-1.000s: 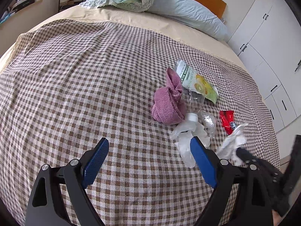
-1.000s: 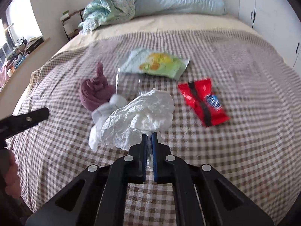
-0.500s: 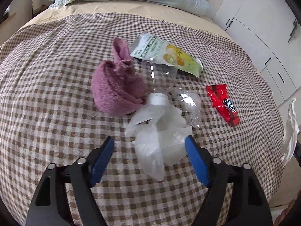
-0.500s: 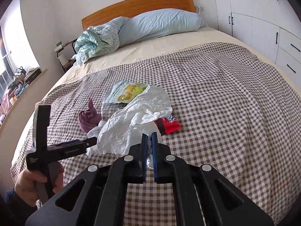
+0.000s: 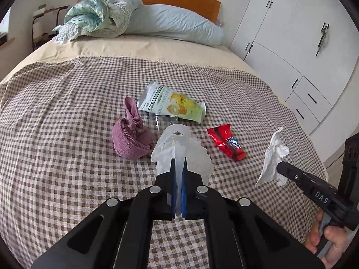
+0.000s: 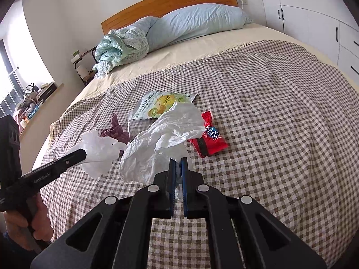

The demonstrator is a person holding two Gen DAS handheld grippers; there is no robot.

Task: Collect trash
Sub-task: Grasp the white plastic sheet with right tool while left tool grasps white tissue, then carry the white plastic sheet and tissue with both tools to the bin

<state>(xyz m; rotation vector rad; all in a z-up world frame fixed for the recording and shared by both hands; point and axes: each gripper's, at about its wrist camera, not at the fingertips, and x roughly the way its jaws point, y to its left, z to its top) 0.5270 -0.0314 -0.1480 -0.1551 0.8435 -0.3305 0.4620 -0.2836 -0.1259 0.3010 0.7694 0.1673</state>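
Note:
My left gripper point(image 5: 178, 163) is over the checked bedspread point(image 5: 67, 157), jaws closing to shut, pads pressing a translucent white plastic bag point(image 5: 190, 152) that hangs from them. In the right wrist view that gripper point(image 6: 83, 154) carries the bag point(image 6: 98, 150) at the left. My right gripper point(image 6: 178, 163) is shut on a crumpled white paper point(image 6: 166, 134), also seen at the right of the left wrist view as paper point(image 5: 274, 157). On the bed lie a green-yellow snack pouch point(image 5: 172, 105), a red wrapper point(image 5: 226, 142) and a clear bottle point(image 5: 165, 121), mostly hidden by the bag.
A rolled purple towel point(image 5: 132, 134) lies left of the trash. A blue pillow point(image 5: 175, 25) and bunched green bedding point(image 5: 96, 18) sit by the wooden headboard. White cupboards point(image 5: 291, 44) line the right side. A person's hand point(image 5: 329, 244) grips the right tool.
My left gripper closed on the plastic bag and drew back and up with it, off the bed. The right gripper kept its paper and pulled back from the bed.

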